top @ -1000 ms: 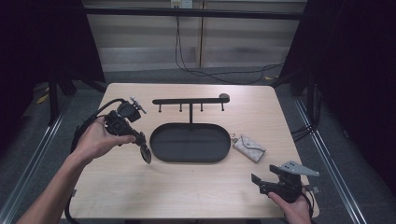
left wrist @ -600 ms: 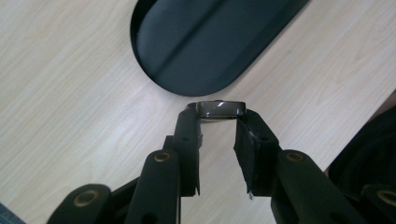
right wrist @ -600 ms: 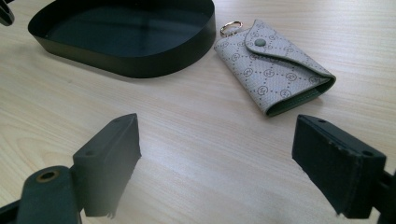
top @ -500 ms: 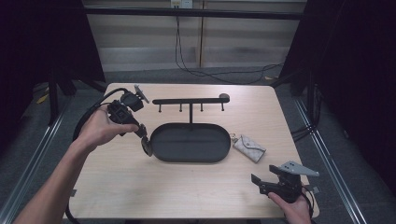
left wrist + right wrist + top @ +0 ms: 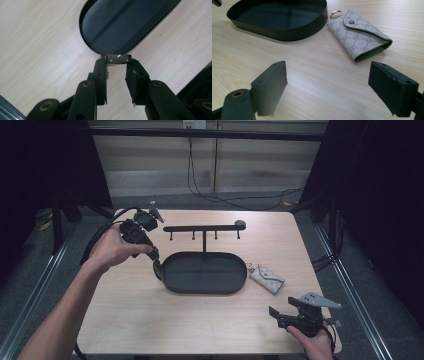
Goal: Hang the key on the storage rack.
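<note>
Light falls from above onto the pale wooden table (image 5: 150, 320), which stands bright against near-black surroundings at both sides of the high view. That view is soft and slightly grainy, with faint shadows under the black oval tray (image 5: 172, 287). In the left gripper view the tabletop is evenly lit and sharp, while the 2 jaws at the bottom are dark and a small glint sits on the grey piece (image 5: 118, 58) between their tips. In the right gripper view the patterned pouch (image 5: 359, 37) is crisp; the near jaws blur at their edges.
</note>
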A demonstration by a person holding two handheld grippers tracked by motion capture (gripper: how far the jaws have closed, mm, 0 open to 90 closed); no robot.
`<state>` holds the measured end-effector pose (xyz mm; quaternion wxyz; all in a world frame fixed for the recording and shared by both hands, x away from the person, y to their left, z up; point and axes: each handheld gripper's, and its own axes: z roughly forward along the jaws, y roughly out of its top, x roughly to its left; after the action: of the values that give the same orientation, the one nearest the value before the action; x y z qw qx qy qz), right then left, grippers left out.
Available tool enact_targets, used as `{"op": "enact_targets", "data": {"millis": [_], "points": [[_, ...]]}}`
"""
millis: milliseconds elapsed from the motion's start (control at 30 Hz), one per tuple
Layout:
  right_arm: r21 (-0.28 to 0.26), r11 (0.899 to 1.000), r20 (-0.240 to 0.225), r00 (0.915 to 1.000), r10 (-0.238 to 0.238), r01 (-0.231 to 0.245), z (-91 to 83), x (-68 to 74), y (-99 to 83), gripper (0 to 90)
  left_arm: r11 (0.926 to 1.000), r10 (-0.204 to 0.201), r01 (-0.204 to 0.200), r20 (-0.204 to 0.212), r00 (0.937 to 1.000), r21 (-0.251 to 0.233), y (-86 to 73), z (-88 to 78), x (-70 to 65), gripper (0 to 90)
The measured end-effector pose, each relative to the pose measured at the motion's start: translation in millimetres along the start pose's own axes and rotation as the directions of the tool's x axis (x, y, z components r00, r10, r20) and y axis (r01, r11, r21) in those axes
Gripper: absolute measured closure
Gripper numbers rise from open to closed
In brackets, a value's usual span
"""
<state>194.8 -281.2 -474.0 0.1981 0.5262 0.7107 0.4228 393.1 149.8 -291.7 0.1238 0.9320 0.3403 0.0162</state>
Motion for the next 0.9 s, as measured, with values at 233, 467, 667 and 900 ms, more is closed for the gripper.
{"op": "enact_targets", "data": {"millis": [233, 467, 667, 900], "points": [[0.003, 1.000, -0.004, 1.0000, 0.004, -0.004, -0.3, 0.0, -0.1, 15.2, 1.0000, 0.005, -0.005, 0.002, 1.0000, 0.002, 14.1, -1.7, -2.7, 70.9], [0.003, 1.000, -0.008, 1.0000, 0.003, -0.003, -0.5, 0.1, -0.3, 15.2, 0.9998, -0.007, 0.007, 0.006, 1.0000, 0.020, 28.8, 3.1, 1.7, 70.9], [0.001, 1.000, -0.011, 0.9999, 0.005, -0.005, -0.7, -0.3, -0.4, 15.2, 0.9987, -0.036, 0.035, 0.018, 0.9992, 0.037, 36.1, 11.5, 8.1, 70.9], [0.003, 1.000, -0.010, 0.9999, 0.005, -0.005, -0.3, -1.1, -0.3, 15.2, 0.9982, -0.038, 0.037, 0.022, 0.9990, 0.047, 42.4, 17.2, 9.9, 70.9]]}}
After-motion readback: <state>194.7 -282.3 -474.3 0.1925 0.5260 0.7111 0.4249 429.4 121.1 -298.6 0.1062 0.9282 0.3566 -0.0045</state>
